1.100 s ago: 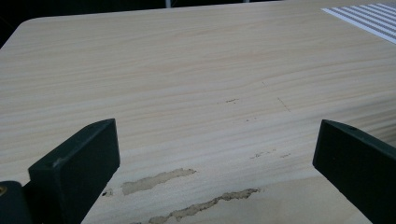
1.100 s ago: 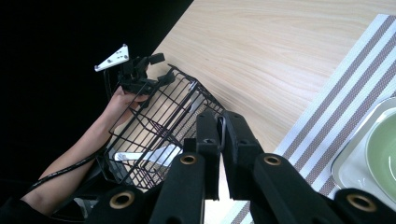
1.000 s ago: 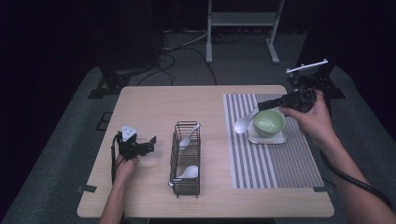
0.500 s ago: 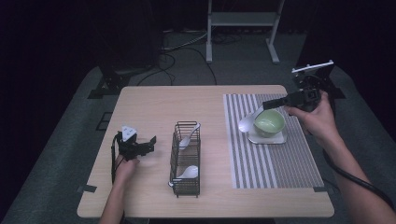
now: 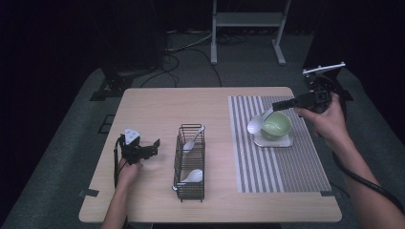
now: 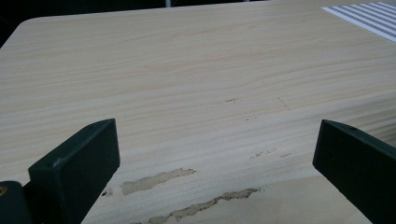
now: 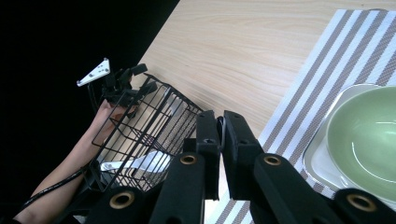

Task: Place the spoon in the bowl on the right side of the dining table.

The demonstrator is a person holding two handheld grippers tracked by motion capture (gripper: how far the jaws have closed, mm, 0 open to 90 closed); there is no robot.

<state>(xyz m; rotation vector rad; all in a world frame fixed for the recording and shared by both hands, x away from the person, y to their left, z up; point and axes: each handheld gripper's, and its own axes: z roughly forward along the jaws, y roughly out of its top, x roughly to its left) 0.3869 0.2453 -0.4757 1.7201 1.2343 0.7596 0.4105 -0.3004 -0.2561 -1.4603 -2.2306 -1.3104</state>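
My right gripper [image 5: 275, 104] [image 7: 220, 127] is shut on the thin handle of a white spoon [image 5: 256, 125], which hangs tilted with its scoop just left of a green bowl [image 5: 277, 125] [image 7: 370, 136]. The bowl stands on a white square plate [image 5: 273, 141] on a striped placemat [image 5: 267, 167]. Mid-table, a black wire basket [image 5: 191, 163] [image 7: 140, 135] holds two more white spoons, an upper spoon [image 5: 194, 139] and a lower spoon [image 5: 193, 177]. My left gripper [image 5: 153, 147] [image 6: 215, 140] rests open and empty on bare wood left of the basket.
The wooden table [image 5: 157, 109] has scuffed patches just ahead of my left jaws. A corner of the placemat [image 6: 369, 18] lies far off in the left gripper view. A metal stand [image 5: 248, 21] and cables lie on the dark floor behind the table.
My right gripper has drawn the spoon a little to the right and up, closer to the bowl. The left gripper has stayed still.
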